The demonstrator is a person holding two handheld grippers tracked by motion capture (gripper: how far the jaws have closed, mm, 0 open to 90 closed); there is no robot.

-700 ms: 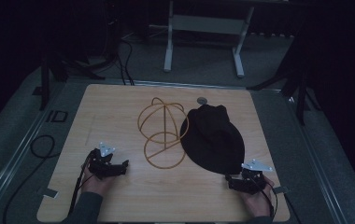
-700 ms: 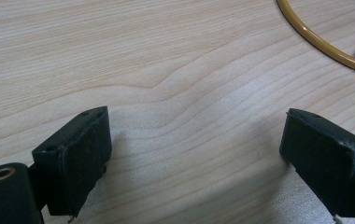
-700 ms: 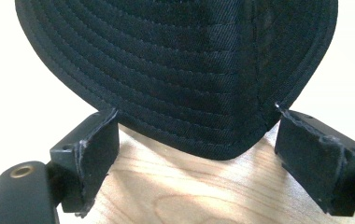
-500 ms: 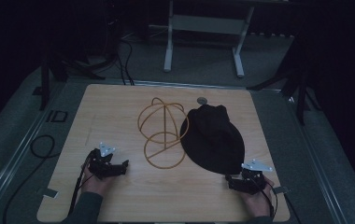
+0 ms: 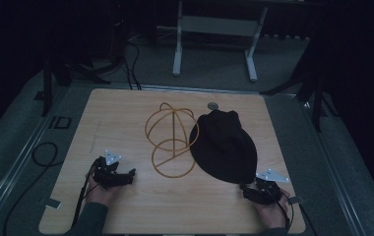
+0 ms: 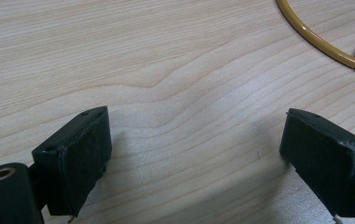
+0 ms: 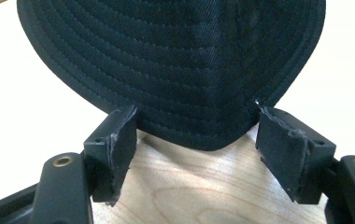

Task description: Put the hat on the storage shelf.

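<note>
On the pale wooden counter [image 5: 126, 118], a black stitched fabric hat [image 5: 224, 146] lies right of centre, touching a gold wire dome-shaped frame [image 5: 171, 139] beside it. The left tongs [image 5: 117, 178] rest near the counter's front left, jaws spread wide over bare wood and holding nothing, with a curve of the gold wire frame at the top right of their view. The right tongs [image 5: 260, 192] sit at the front right, jaws wide apart either side of the hat's brim edge [image 7: 199, 135], not gripping it.
</note>
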